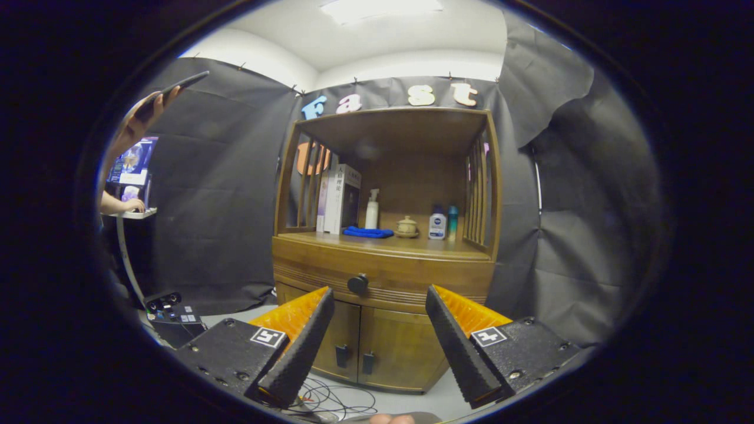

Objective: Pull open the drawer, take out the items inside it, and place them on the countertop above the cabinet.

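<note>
Gripper [380, 344] standing open, fingers spread wide and holding nothing, facing the wooden cabinet [383, 330] from well apart. Drawer [383, 271] lying straight ahead beyond the fingers, shut, its long axis running level across the cabinet front, under the tabletop [377, 242]. Round dark drawer knob [357, 284] sitting just above the gap between the fingertips, slightly nearer the left finger; approach judged to call for a straight advance with a small lift. Drawer front showing warm brown wood with grooved trim. Contents hidden. Blue cloth [368, 232], spray bottle [371, 209] and small lidded pot [406, 227] already occupying the tabletop
</note>
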`<state>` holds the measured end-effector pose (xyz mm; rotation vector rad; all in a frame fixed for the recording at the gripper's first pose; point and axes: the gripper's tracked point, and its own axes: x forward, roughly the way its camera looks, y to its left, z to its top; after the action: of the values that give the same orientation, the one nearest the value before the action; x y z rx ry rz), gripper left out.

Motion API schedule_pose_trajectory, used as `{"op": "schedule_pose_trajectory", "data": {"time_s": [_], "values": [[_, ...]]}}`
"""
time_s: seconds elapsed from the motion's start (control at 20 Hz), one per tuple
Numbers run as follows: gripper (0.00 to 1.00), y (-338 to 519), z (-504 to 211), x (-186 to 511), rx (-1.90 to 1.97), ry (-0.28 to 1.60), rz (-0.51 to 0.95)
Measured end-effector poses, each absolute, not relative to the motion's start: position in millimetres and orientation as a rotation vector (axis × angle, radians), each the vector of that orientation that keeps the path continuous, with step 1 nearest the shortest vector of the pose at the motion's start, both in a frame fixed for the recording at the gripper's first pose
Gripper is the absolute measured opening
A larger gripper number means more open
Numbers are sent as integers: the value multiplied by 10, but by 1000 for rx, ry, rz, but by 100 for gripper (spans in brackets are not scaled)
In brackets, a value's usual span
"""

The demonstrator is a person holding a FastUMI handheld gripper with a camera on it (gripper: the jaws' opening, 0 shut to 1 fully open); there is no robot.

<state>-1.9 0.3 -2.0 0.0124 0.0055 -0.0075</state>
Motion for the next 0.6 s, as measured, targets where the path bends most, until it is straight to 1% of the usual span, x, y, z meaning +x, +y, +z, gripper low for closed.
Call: {"op": "schedule_pose_trajectory", "data": {"time_s": [0.35,0.6], "values": [[99,4,-60,43,32,9,-25],[99,140,-42,522,19,25,-30]]}}
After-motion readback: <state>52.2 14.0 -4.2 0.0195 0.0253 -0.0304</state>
